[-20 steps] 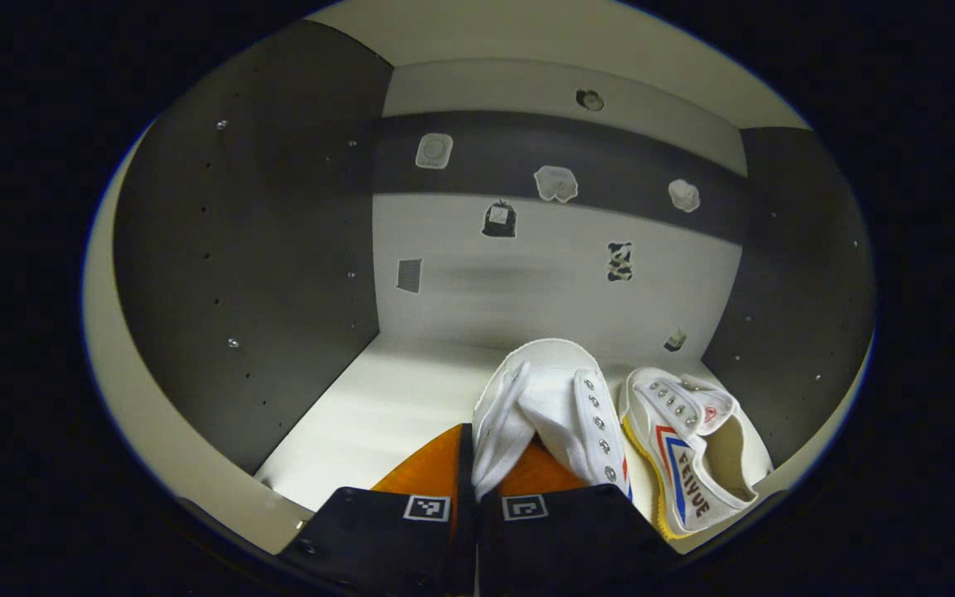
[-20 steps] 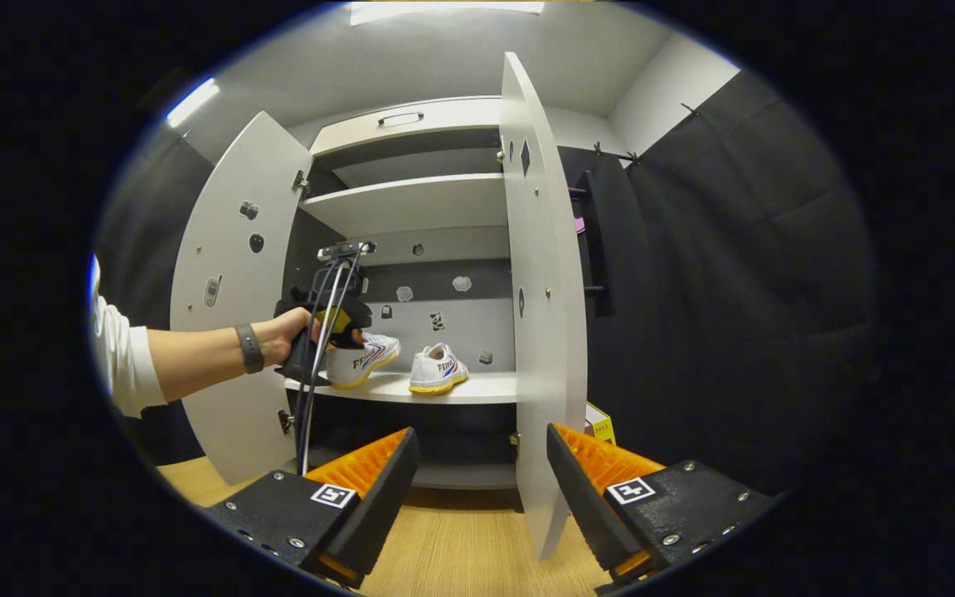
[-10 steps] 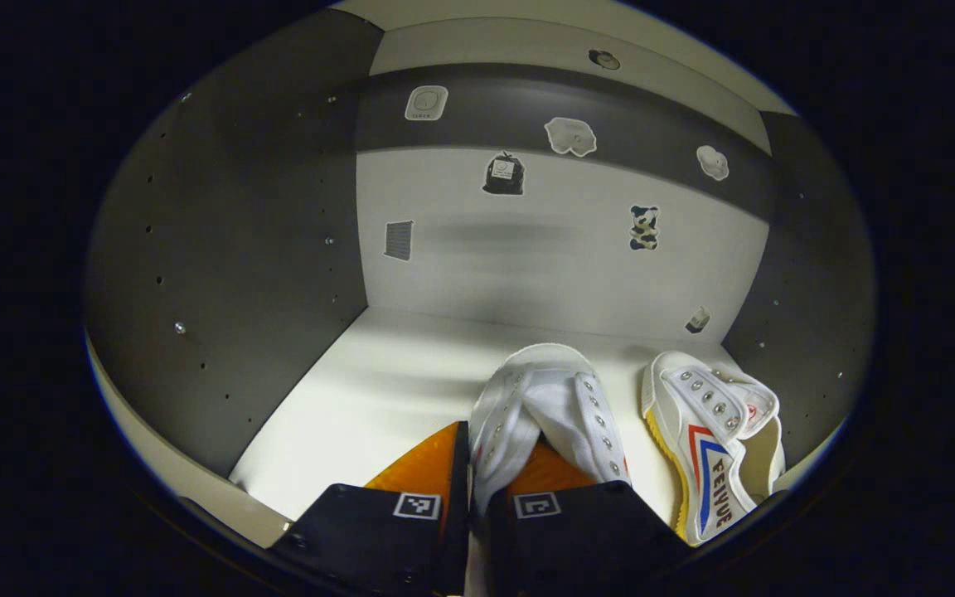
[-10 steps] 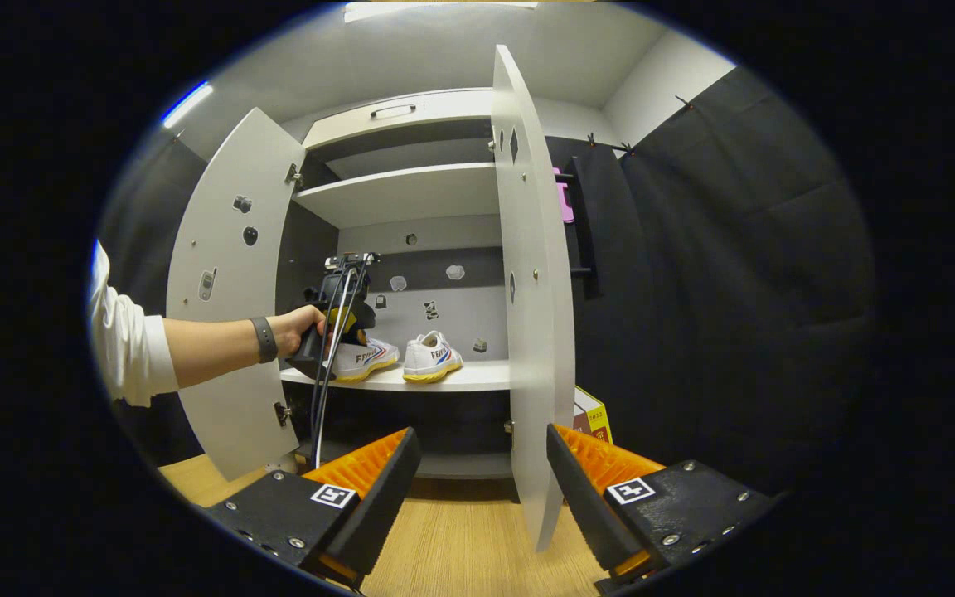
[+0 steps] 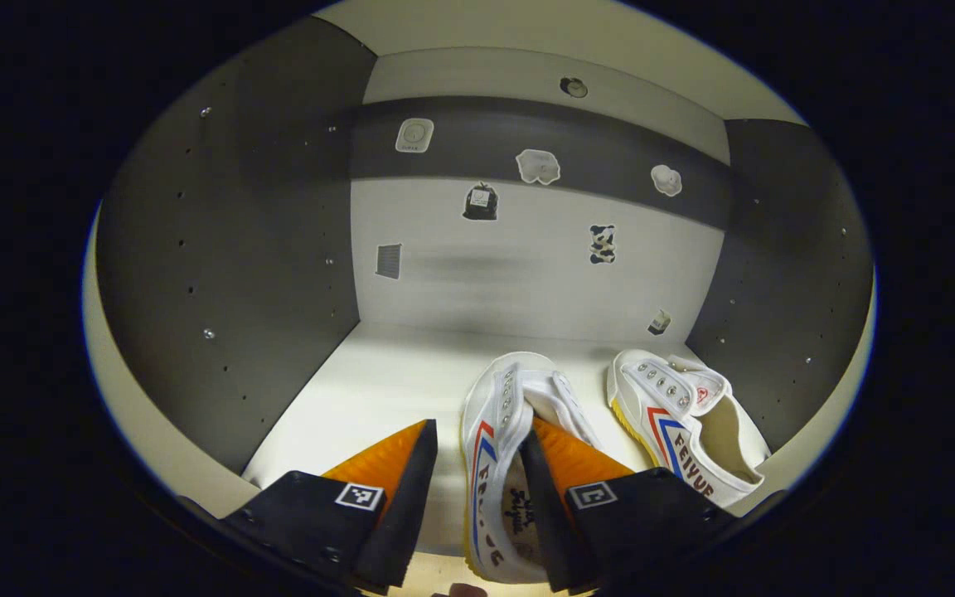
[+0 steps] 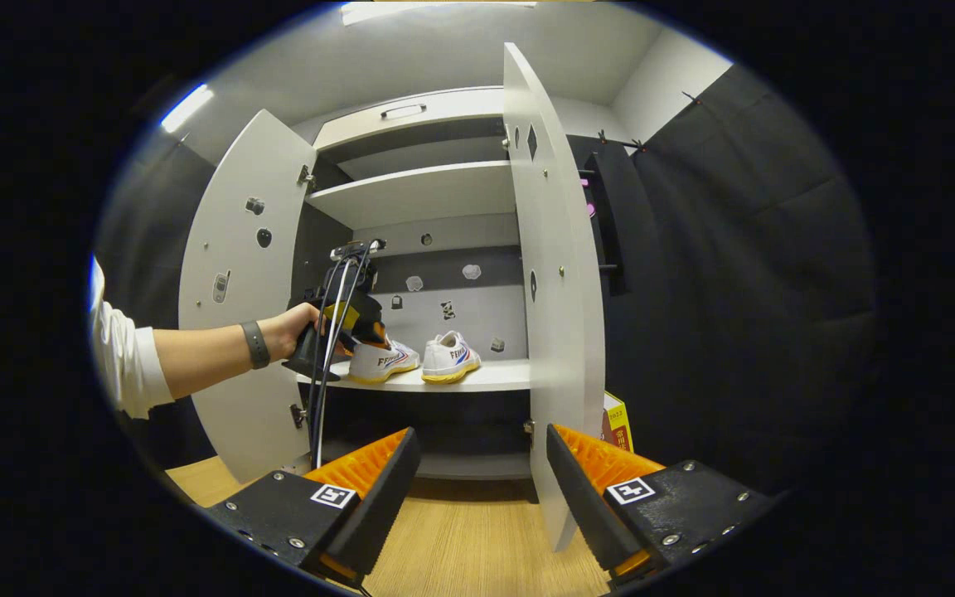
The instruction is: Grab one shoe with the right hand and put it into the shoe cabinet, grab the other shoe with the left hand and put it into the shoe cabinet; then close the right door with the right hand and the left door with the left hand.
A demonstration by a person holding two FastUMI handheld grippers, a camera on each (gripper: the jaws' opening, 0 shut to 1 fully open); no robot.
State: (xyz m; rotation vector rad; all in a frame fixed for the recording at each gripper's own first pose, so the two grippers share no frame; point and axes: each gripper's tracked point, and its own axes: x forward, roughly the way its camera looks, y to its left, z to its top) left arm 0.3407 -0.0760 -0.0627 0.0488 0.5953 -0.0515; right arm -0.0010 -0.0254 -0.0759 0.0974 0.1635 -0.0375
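Two white canvas shoes with yellow soles rest side by side on the cabinet's middle shelf (image 5: 361,390). In the left gripper view the left shoe (image 5: 498,448) lies between the spread fingers of my left gripper (image 5: 477,464), which is open, one finger inside the shoe's mouth. The right shoe (image 5: 681,423) sits just to its right. The right gripper view shows both shoes, the left shoe (image 6: 382,361) and the right shoe (image 6: 450,358), on the shelf (image 6: 494,377), with a person's hand (image 6: 295,327) holding the left gripper there. My right gripper (image 6: 477,481) hangs open, back from the cabinet, holding nothing.
Both cabinet doors stand open: the left door (image 6: 233,290) and the right door (image 6: 556,290), edge-on ahead of my right gripper. An upper shelf (image 6: 419,191) is bare. Wooden floor (image 6: 461,547) lies below. A yellow box (image 6: 617,423) sits behind the right door.
My left gripper was shut on the left shoe's collar; its fingers have now spread apart and the shoe rests on the shelf. My right gripper has hardly moved.
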